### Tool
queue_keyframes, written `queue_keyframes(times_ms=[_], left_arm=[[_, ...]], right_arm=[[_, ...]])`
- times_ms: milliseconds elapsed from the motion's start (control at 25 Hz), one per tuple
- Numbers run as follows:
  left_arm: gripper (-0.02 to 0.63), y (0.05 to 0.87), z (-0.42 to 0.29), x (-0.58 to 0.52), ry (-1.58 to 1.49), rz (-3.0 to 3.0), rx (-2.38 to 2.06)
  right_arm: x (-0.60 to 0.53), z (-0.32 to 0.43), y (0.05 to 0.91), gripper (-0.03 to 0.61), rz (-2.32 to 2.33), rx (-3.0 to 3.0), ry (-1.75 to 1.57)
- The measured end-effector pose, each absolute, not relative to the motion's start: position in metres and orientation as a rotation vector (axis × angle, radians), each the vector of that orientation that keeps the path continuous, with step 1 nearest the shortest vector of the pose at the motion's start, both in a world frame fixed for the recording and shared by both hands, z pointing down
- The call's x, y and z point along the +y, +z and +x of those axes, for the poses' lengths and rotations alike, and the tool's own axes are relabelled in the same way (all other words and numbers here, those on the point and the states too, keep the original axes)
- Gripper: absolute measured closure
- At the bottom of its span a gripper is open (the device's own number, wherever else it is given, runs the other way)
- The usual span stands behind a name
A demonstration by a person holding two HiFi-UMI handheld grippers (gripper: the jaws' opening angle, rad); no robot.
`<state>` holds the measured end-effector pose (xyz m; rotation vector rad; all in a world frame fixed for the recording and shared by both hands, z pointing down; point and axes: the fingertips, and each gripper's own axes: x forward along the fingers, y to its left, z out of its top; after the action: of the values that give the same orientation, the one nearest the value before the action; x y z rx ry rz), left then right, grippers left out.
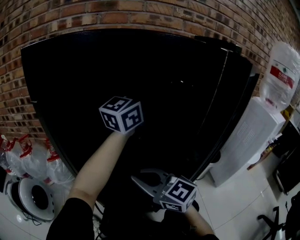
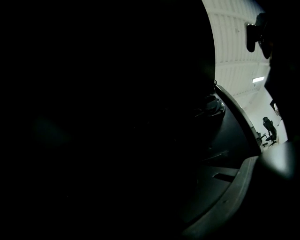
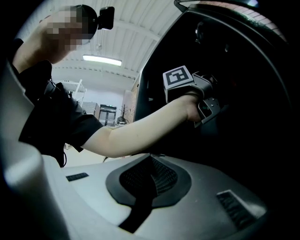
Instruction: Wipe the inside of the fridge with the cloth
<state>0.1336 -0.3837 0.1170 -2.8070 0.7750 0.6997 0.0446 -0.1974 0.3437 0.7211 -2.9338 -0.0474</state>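
The fridge (image 1: 140,70) stands open, and its inside is black and unlit. My left gripper (image 1: 121,114) reaches into it on an outstretched bare arm; only its marker cube shows, the jaws lost in the dark. The right gripper view shows the left gripper (image 3: 205,99) from the side, deep in the fridge. No cloth shows in any view. The left gripper view is almost all black, with one grey jaw edge at the lower right. My right gripper (image 1: 143,180) hangs low before the fridge, open, with its black ribbed pad (image 3: 149,180) bare and nothing between the jaws.
The fridge door (image 1: 234,98) stands open at the right. Beyond it is a white water dispenser (image 1: 246,140) carrying a large bottle (image 1: 281,75). A brick wall (image 1: 140,14) rises behind. On the floor at the left are clear red-capped bottles (image 1: 23,159) and a round appliance (image 1: 35,199).
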Motion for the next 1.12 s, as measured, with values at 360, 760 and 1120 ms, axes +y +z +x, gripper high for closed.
queue_keyframes(times_ms=[360, 760, 1120], left_arm=[[0.566, 0.118, 0.130, -0.425, 0.767, -2.792, 0.874], [0.566, 0.118, 0.126, -0.467, 0.769, -2.768, 0.937], [0.568, 0.117, 0.125, -0.491, 0.769, -2.720, 1.081]], right_arm=[[-0.203, 0.040, 0.349, 0.574, 0.733, -2.899, -0.059], [-0.211, 0.043, 0.355, 0.575, 0.719, -2.894, -0.013], [-0.216, 0.044, 0.349, 0.575, 0.747, -2.932, 0.028]])
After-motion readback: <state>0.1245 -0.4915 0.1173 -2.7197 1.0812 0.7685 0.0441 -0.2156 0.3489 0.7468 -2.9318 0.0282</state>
